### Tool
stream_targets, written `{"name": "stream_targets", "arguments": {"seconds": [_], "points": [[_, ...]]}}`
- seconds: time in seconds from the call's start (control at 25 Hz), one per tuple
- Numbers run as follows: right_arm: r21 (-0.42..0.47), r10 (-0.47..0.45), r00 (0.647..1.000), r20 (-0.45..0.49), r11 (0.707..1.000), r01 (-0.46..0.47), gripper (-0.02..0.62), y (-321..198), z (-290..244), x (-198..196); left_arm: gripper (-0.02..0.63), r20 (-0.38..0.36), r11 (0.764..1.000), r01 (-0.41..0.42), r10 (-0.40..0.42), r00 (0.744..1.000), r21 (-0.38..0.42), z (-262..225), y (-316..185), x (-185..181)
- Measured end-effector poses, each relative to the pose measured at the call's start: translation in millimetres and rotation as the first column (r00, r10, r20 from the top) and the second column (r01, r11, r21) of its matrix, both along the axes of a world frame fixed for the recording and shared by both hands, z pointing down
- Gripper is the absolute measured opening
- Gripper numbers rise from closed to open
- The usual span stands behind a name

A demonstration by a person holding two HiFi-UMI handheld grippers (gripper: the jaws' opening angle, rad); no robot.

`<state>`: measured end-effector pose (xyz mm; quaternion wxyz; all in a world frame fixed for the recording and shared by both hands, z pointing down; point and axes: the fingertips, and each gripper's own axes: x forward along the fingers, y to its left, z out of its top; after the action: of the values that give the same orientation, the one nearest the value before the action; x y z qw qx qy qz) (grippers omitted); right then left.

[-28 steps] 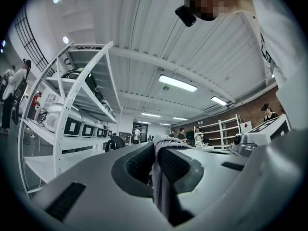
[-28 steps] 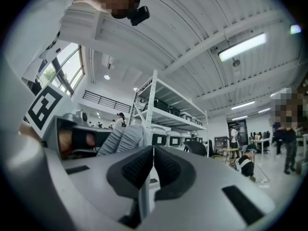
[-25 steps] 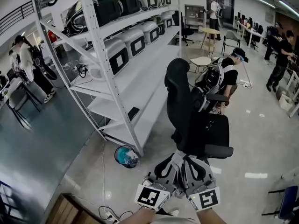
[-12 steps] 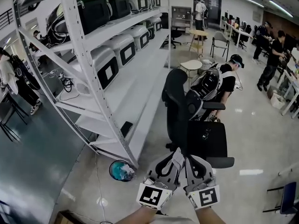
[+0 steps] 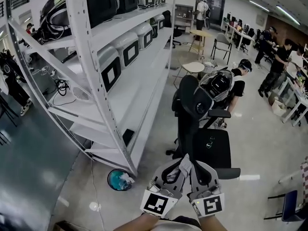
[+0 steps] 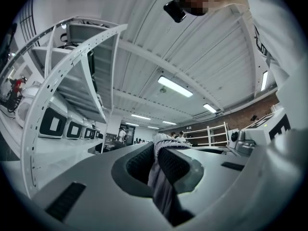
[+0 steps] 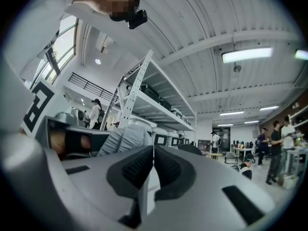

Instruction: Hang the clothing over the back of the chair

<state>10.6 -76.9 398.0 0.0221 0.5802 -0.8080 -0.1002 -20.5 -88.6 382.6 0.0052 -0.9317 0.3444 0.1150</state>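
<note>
White shelving rack (image 5: 103, 88) standing at left; black chair (image 5: 190, 110) sitting just ahead. Grey clothing (image 5: 185, 163) hanging bunched, left tongs (image 5: 180, 161) and right tongs (image 5: 194, 165) both clamping it. Risk: unspread fabric likely sliding off chair back.

We look steeply down from head height, the left gripper (image 5: 184, 159) and right gripper (image 5: 193, 165) close at bottom centre. Each gripper camera sits just behind its jaws, angled up at the ceiling (image 6: 168, 57); all three views share the white rack (image 5: 96, 57).
</note>
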Motion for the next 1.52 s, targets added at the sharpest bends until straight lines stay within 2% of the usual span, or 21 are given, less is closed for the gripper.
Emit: {"name": "stream_targets", "arguments": {"seconds": [0.4, 0.6, 0.84, 1.04, 1.24, 1.52], "points": [[-0.018, -0.003, 1.0, 0.019, 1.0, 0.003, 0.017, -28, 3, 12, 0.032, -0.014, 0.999, -0.026, 0.025, 1.0, -0.025, 1, -27, 13], [0.012, -0.022, 0.999, 0.031, 1.0, 0.022, 0.017, -59, 1, 33, 0.032, 0.013, 1.0, -0.014, 0.014, 1.0, 0.004, -1, -51, 34], [0.03, -0.085, 0.995, 0.046, 0.996, 0.084, 0.017, -99, -4, 66, 0.032, 0.006, 0.998, 0.056, -0.056, 0.998, 0.017, -13, -95, 66], [0.059, -0.127, 0.989, 0.073, 0.991, 0.123, 0.017, -126, -11, 95, 0.032, 0.015, 0.992, 0.113, -0.114, 0.993, 0.058, -34, -139, 83], [0.065, -0.159, 0.983, 0.096, 0.986, 0.154, 0.017, -142, -14, 101, 0.032, -0.008, 0.98, 0.143, -0.143, 0.99, 0.142, -74, -181, 83], [0.076, -0.118, 0.989, 0.089, 0.991, 0.112, 0.017, -159, -22, 112, 0.032, 0.005, 0.961, 0.137, -0.142, 0.99, 0.242, -129, -246, 84]]}}
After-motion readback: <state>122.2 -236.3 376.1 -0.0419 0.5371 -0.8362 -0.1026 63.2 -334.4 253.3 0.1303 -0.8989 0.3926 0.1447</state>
